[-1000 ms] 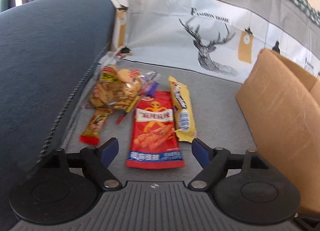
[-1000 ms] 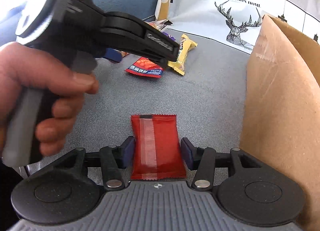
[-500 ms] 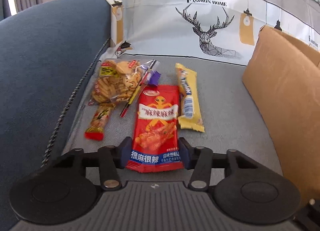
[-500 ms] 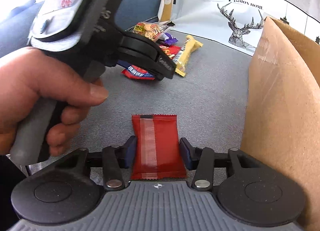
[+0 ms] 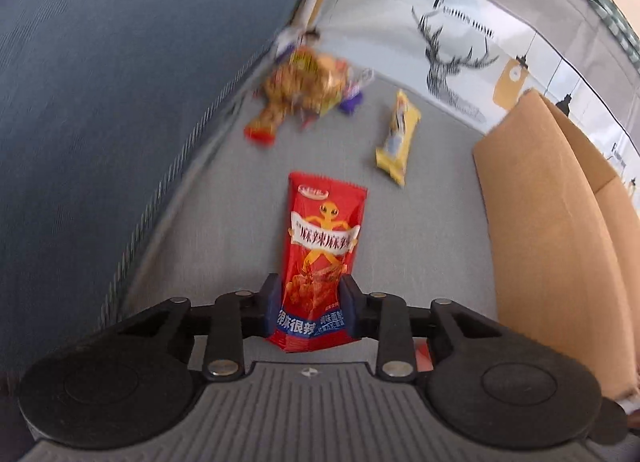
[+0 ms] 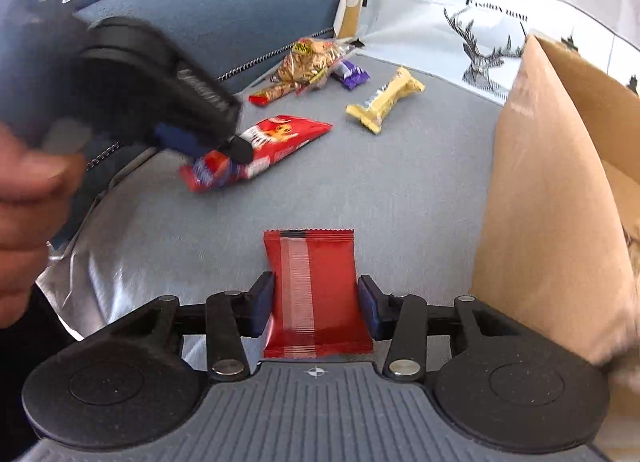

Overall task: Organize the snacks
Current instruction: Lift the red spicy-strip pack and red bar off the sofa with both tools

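Observation:
My left gripper (image 5: 310, 302) has its jaws closing on the lower end of a red spicy-snack packet (image 5: 324, 230) printed with an orange figure; the pads press its sides. In the right wrist view that left gripper (image 6: 212, 150) carries the packet (image 6: 280, 134) tilted above the grey seat. My right gripper (image 6: 316, 302) is shut on a plain red packet (image 6: 312, 262), seam side up. On the seat behind lie a yellow bar (image 6: 384, 98), a clear biscuit bag (image 6: 308, 58), a purple wrapper (image 6: 352, 74) and a thin red stick pack (image 6: 272, 94).
An open cardboard box (image 6: 552, 182) stands to the right, close to both grippers. A blue sofa armrest (image 5: 100, 102) walls off the left. A deer-print cloth (image 5: 452, 54) covers the backrest. A person's hand (image 6: 24, 190) grips the left tool's handle.
The left jaws closed on the red figure packet and pulled it back from the snack pile, off the seat. The right gripper kept its hold on the plain red packet and shifted slightly.

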